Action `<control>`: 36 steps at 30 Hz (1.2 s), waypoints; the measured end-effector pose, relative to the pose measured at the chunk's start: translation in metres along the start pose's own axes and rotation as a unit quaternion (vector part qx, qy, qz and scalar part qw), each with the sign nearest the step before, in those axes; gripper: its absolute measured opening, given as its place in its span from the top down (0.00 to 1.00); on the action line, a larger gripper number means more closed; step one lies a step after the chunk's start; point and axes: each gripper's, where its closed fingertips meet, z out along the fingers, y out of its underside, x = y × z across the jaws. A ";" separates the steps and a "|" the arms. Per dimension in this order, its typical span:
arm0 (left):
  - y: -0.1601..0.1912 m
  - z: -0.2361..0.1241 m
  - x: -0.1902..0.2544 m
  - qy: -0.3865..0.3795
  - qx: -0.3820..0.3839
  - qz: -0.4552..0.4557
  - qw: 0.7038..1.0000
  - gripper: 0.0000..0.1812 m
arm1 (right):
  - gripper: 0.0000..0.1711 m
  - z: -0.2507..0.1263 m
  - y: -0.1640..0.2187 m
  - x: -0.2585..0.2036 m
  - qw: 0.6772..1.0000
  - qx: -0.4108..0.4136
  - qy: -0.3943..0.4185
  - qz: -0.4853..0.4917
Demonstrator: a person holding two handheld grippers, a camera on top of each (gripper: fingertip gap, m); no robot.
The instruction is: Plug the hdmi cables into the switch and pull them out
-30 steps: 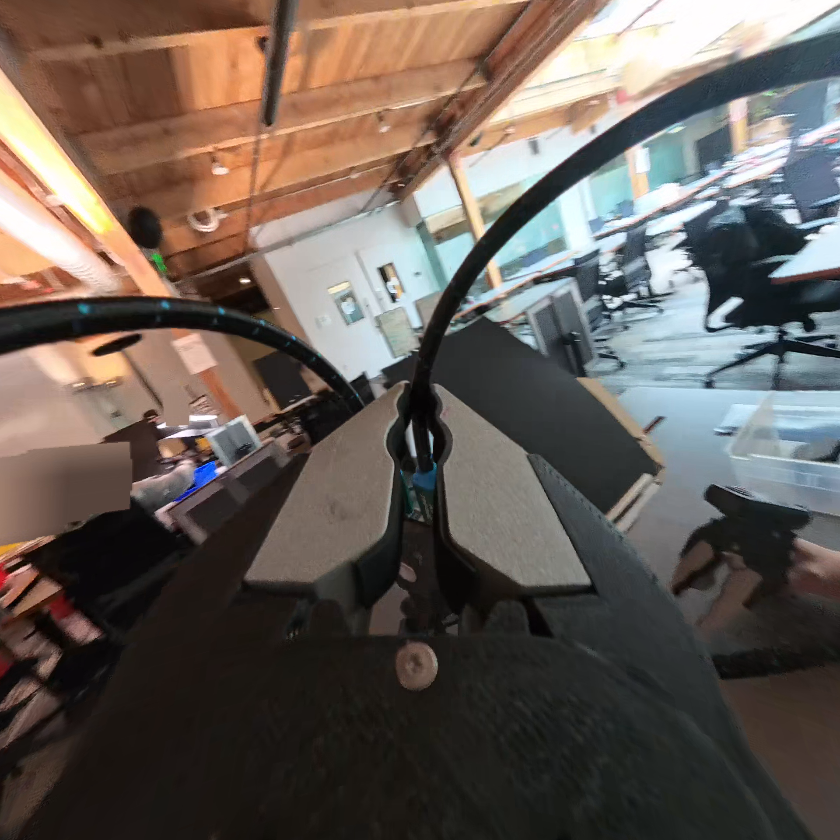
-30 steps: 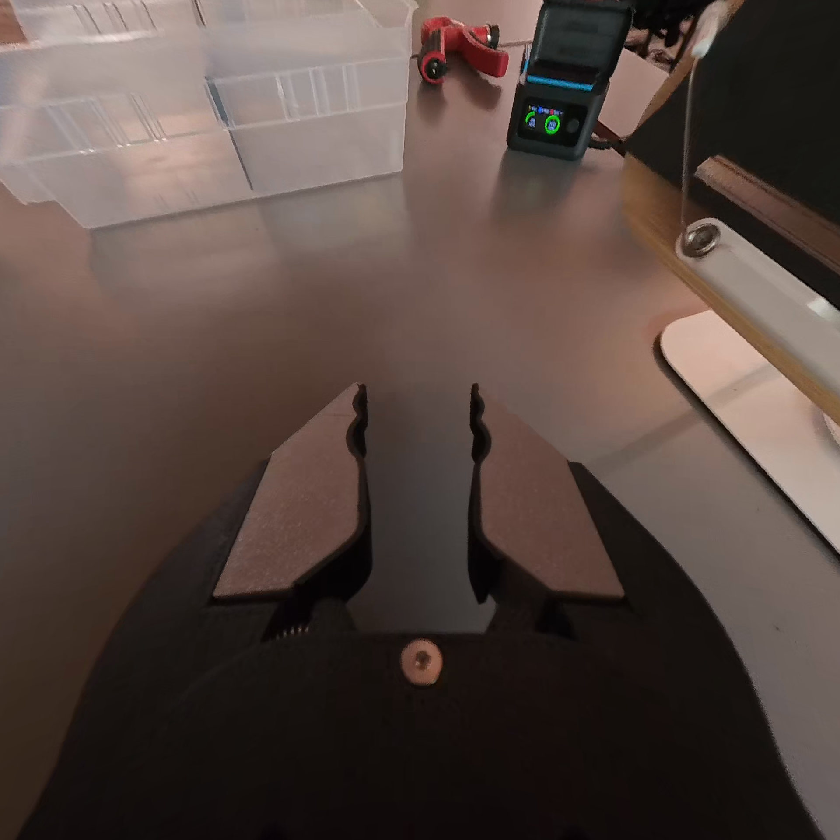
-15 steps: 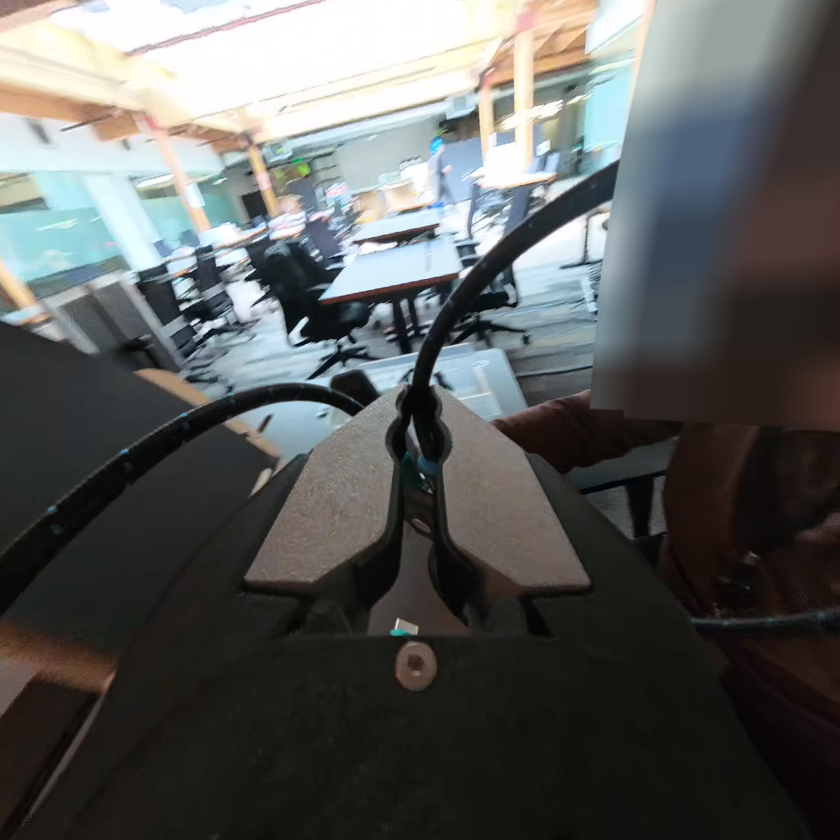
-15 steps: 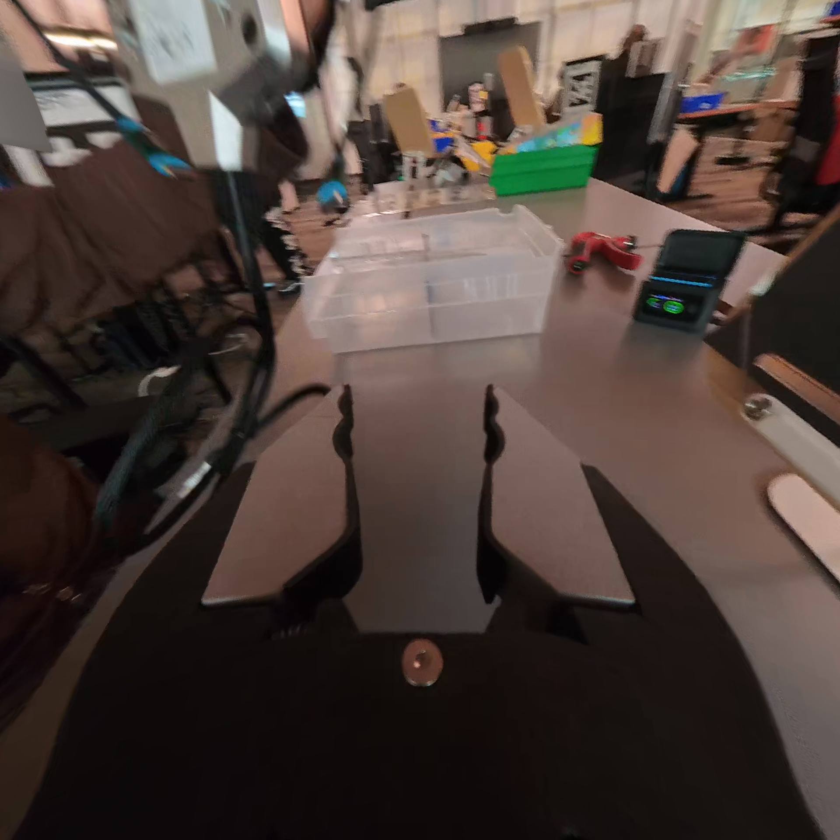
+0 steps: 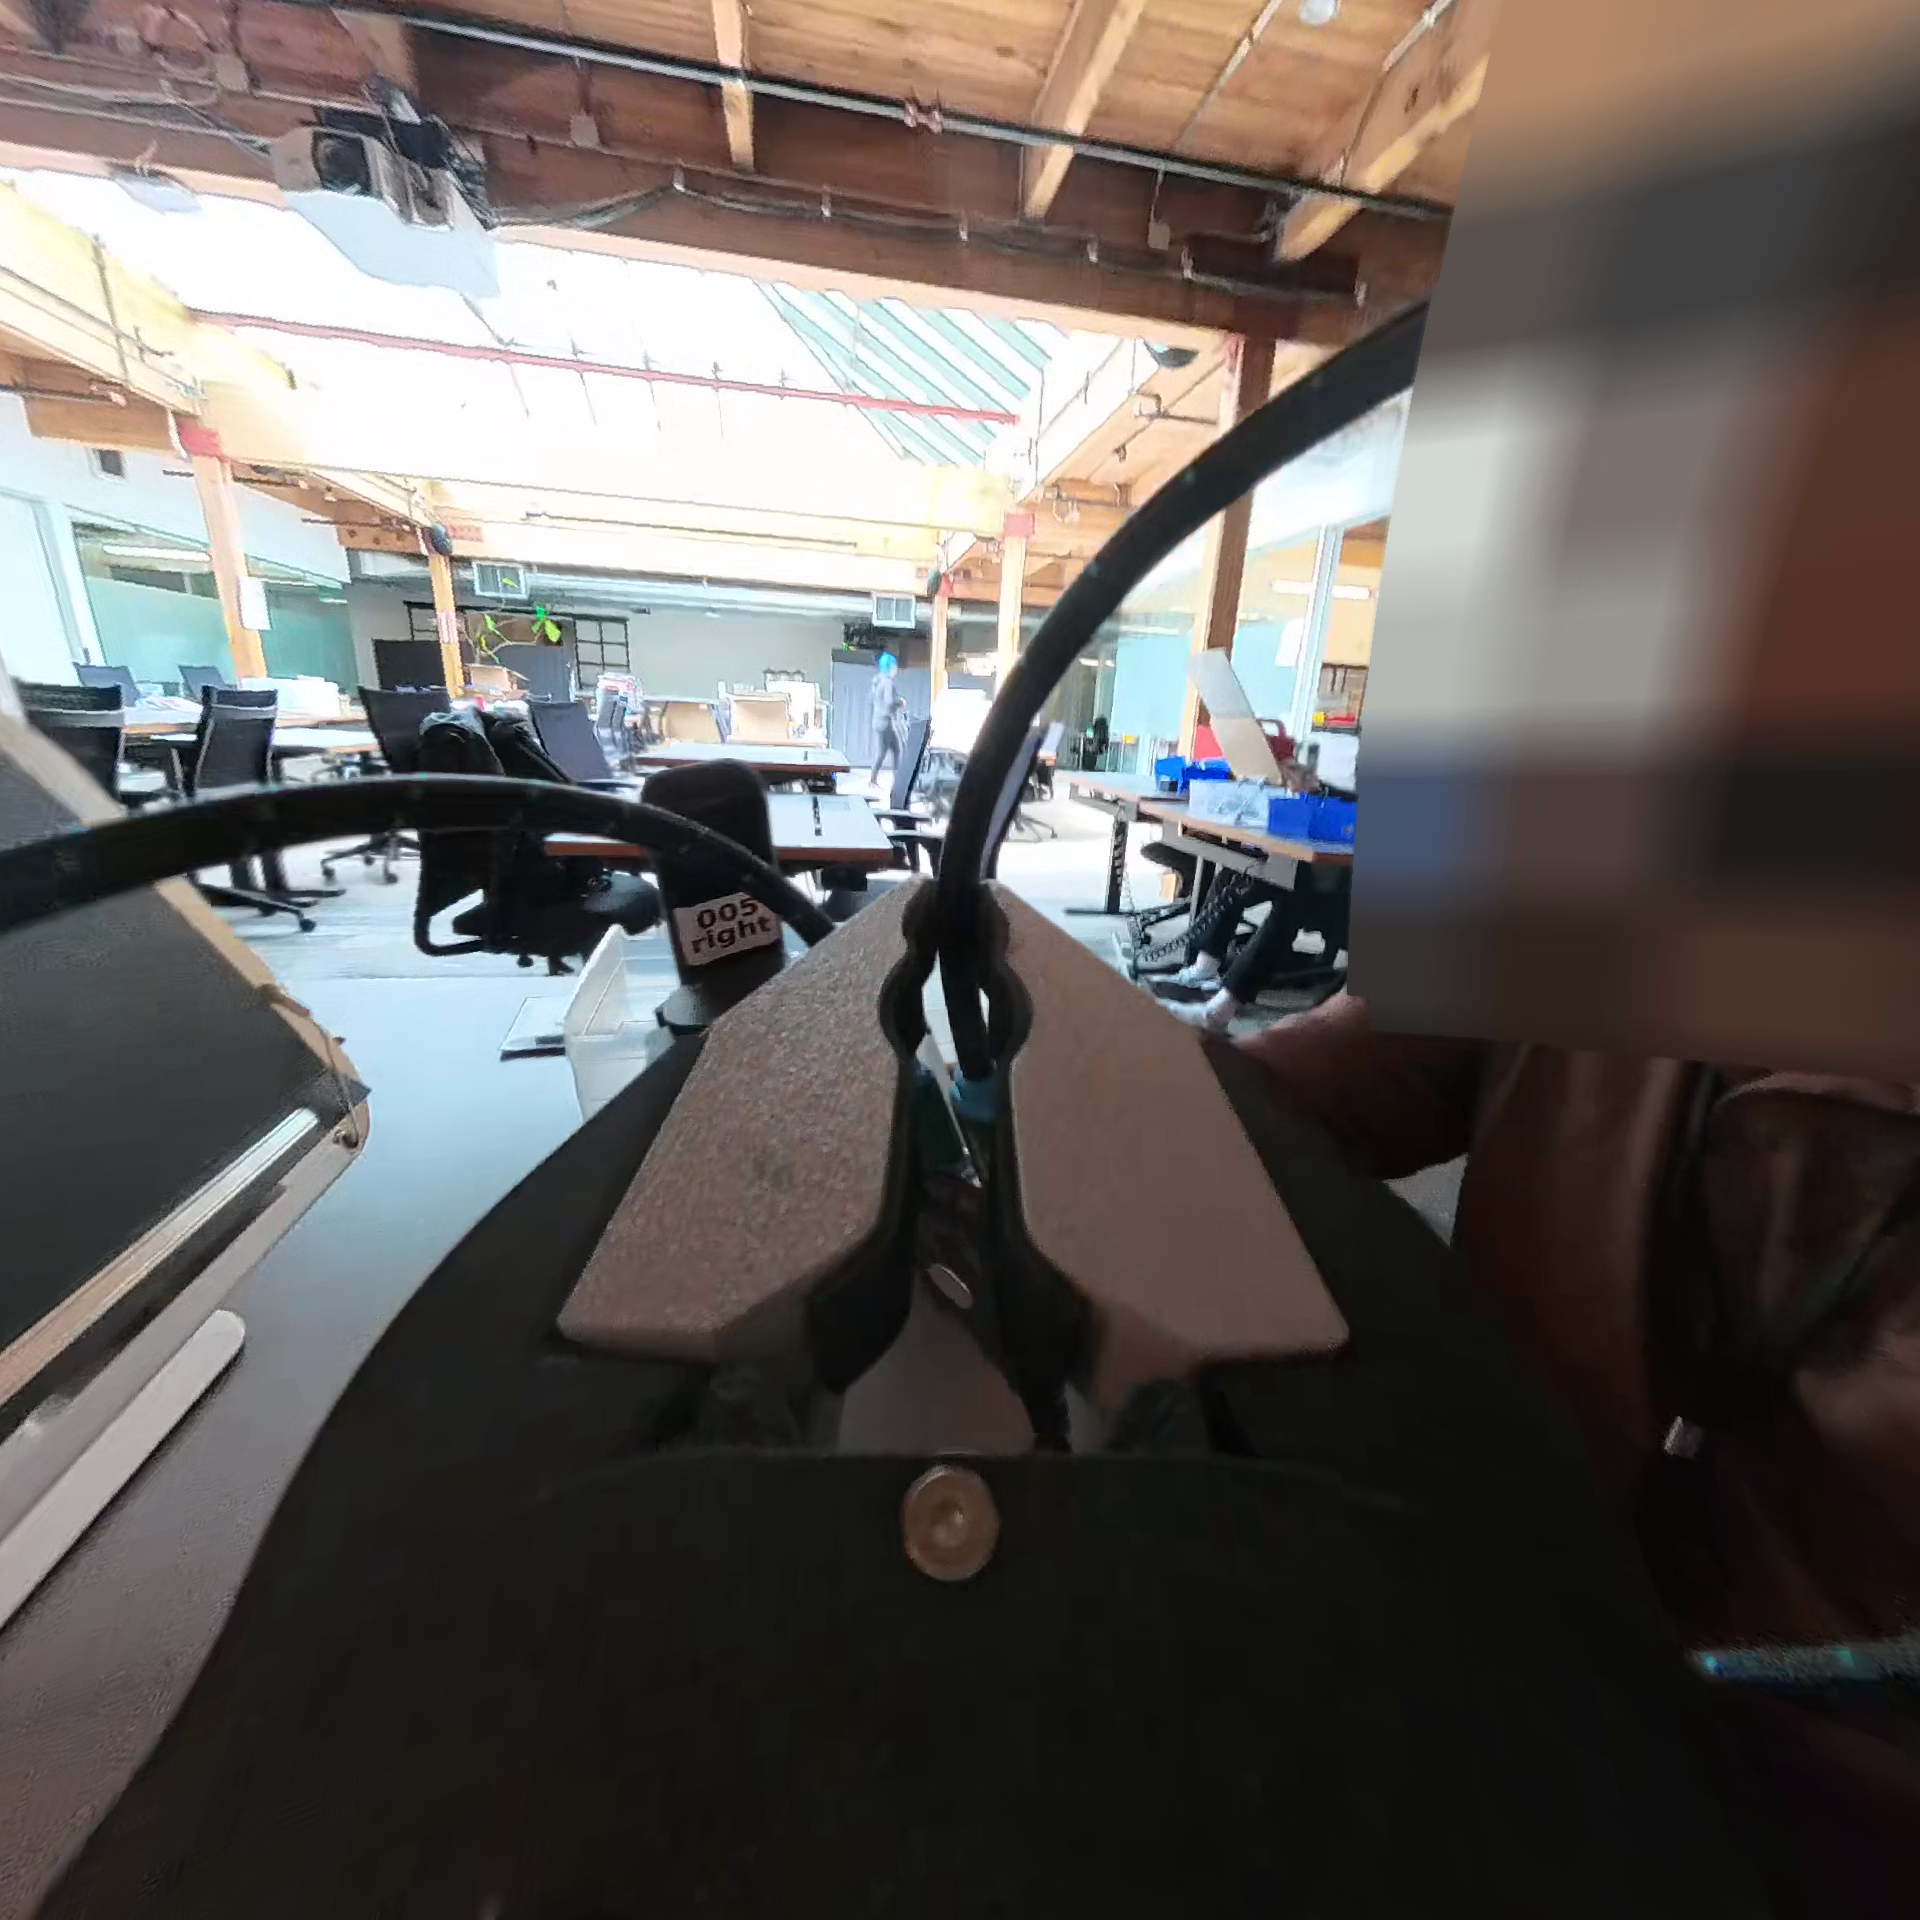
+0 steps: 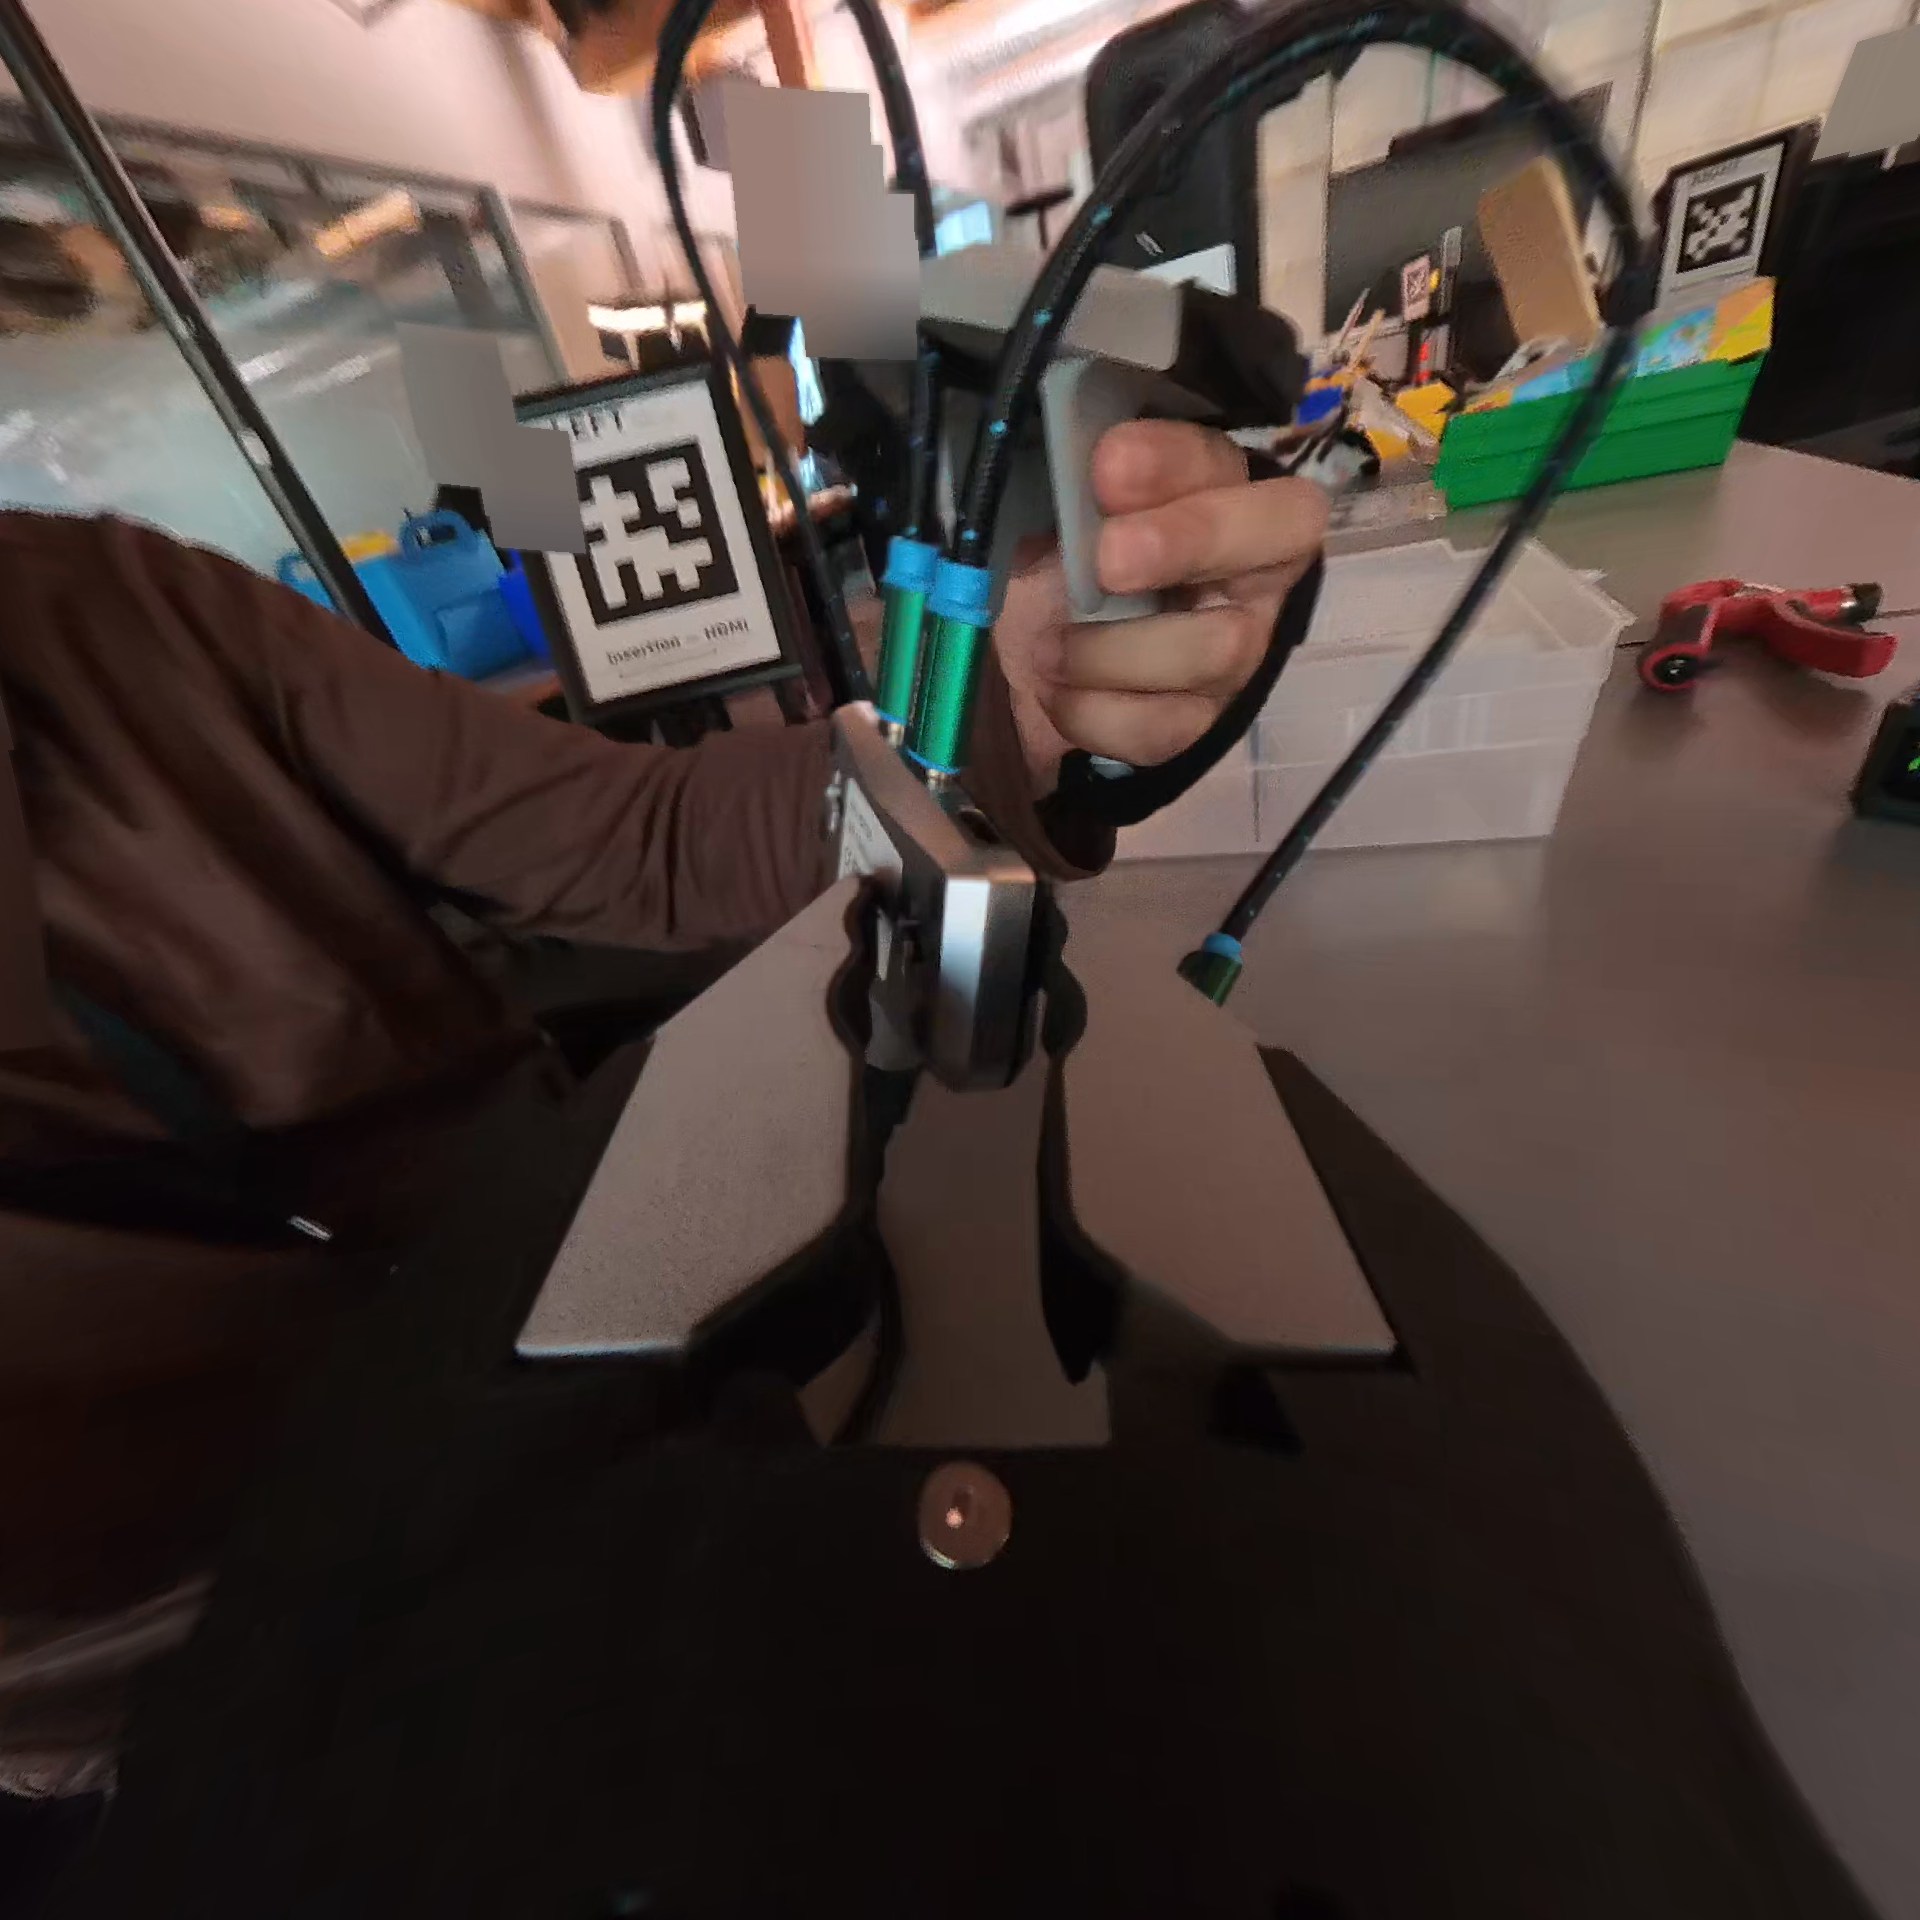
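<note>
Switch (image 6: 971, 971) pinched between right fingers (image 6: 727, 1153); left fingers (image 5: 774, 1132) clamped on HDMI cable (image 5: 1049, 665).

Left gripper (image 5: 954, 940) tight around black cable (image 5: 1049, 665)

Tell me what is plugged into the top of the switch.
Two green plugs with black cables stand side by side in the silver switch, which the right gripper clamps. Their metal tips are hidden inside it.

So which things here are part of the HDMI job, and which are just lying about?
Job:
- switch, in the right gripper
- two plugged green-ended cables
- loose cable end
- left gripper, shut on a cable

Lying about:
- clear bins
- red tool
- green bin
</note>
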 end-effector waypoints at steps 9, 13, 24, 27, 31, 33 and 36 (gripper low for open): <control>0.029 -0.048 -0.057 -0.171 0.012 -0.078 0.982 0.79 | 0.91 -0.047 -0.020 0.031 0.995 0.073 0.074 0.007; 0.061 -0.046 -0.062 -0.167 -0.037 -0.137 0.976 0.71 | 0.91 -0.057 -0.032 0.034 0.990 0.114 0.086 0.007; 0.097 -0.096 -0.120 -0.372 -0.093 -0.193 0.903 0.84 | 0.90 -0.061 -0.048 0.036 0.978 0.171 0.118 0.007; 0.084 -0.115 -0.128 -0.439 -0.086 -0.140 0.883 0.79 | 0.91 -0.072 -0.049 0.043 0.972 0.166 0.164 0.001; 0.073 -0.115 -0.127 -0.478 -0.101 -0.066 0.870 0.75 | 0.90 -0.095 -0.051 0.052 0.959 0.178 0.220 0.005; 0.063 -0.109 -0.122 -0.469 -0.087 -0.042 0.878 0.79 | 0.91 -0.105 -0.052 0.056 0.953 0.189 0.238 0.009; 0.035 -0.102 -0.107 -0.450 -0.036 0.027 0.892 0.89 | 0.90 -0.119 -0.054 0.061 0.942 0.212 0.261 0.017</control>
